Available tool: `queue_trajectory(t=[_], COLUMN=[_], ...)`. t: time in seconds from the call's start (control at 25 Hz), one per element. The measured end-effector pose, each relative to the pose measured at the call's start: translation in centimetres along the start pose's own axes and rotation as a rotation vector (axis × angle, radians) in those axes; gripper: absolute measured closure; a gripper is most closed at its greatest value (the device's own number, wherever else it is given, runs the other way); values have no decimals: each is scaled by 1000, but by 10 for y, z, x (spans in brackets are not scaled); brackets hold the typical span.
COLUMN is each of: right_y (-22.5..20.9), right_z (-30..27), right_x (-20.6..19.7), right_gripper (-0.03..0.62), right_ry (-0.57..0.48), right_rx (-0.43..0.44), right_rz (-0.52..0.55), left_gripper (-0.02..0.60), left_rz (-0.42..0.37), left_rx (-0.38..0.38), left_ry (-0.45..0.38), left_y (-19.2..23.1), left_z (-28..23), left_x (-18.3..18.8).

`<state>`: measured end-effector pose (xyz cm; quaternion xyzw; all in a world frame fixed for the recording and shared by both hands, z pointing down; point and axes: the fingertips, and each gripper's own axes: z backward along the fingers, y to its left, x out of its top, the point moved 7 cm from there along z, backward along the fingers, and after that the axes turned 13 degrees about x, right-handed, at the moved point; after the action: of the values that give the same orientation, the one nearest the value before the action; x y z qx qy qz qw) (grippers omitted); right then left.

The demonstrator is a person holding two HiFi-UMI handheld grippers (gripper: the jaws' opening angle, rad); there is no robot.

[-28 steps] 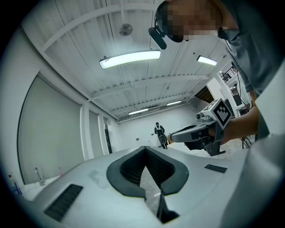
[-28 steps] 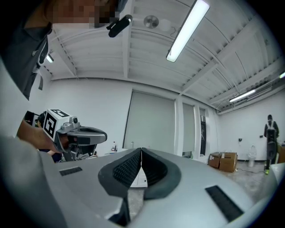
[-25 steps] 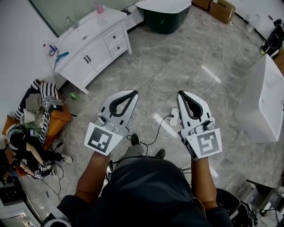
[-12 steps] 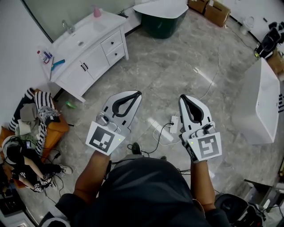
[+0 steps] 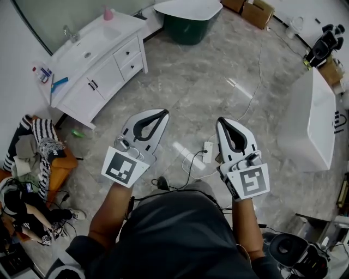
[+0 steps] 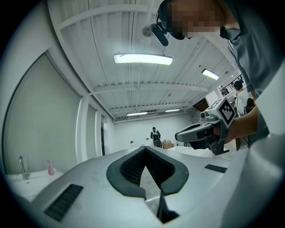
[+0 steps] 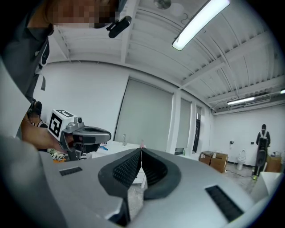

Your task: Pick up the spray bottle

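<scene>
A small pink bottle point(image 5: 108, 13) stands at the back of the white vanity top point(image 5: 82, 46), far ahead of me and to the left; it shows small in the left gripper view as a pink bottle point(image 6: 50, 168) next to a tap. My left gripper point(image 5: 165, 112) is held over the marble floor, jaws shut with nothing between them. My right gripper point(image 5: 220, 120) hangs beside it, also shut and empty. Each one shows in the other's view: the right gripper point(image 6: 178, 135) and the left gripper point(image 7: 108, 133).
A dark green bathtub point(image 5: 188, 24) stands ahead, a white tub point(image 5: 311, 125) to the right. A power strip with cables point(image 5: 207, 152) lies on the floor between my grippers. Cardboard boxes point(image 5: 262, 11) sit at the back. A person sits low on the left point(image 5: 22, 201) beside an orange seat point(image 5: 57, 161).
Both grippers have been carried forward over the floor, still shut and side by side. The vanity and the tub have slid towards the picture's upper left; the power strip lies nearer.
</scene>
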<state>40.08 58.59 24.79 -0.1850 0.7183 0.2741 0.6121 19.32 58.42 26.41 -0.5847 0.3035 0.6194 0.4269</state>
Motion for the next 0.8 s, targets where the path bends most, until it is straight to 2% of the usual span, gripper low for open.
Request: queue_trajectory(t=[0.16, 0.6, 0.8], right_y=[-29, -130, -160], right_z=[7, 16, 17], right_x=[-13, -30, -46], right_gripper=[586, 586, 586], right_ry=[-7, -73, -91], right_rx=[-5, 61, 96], right_rz=[-16, -46, -79], left_gripper=[578, 578, 578], left_rz=[-18, -72, -97], left_rx=[-6, 59, 90], left_ry=[15, 67, 98], left_y=[-14, -50, -64], left_z=[-23, -98, -118], left_x=[-6, -6, -10])
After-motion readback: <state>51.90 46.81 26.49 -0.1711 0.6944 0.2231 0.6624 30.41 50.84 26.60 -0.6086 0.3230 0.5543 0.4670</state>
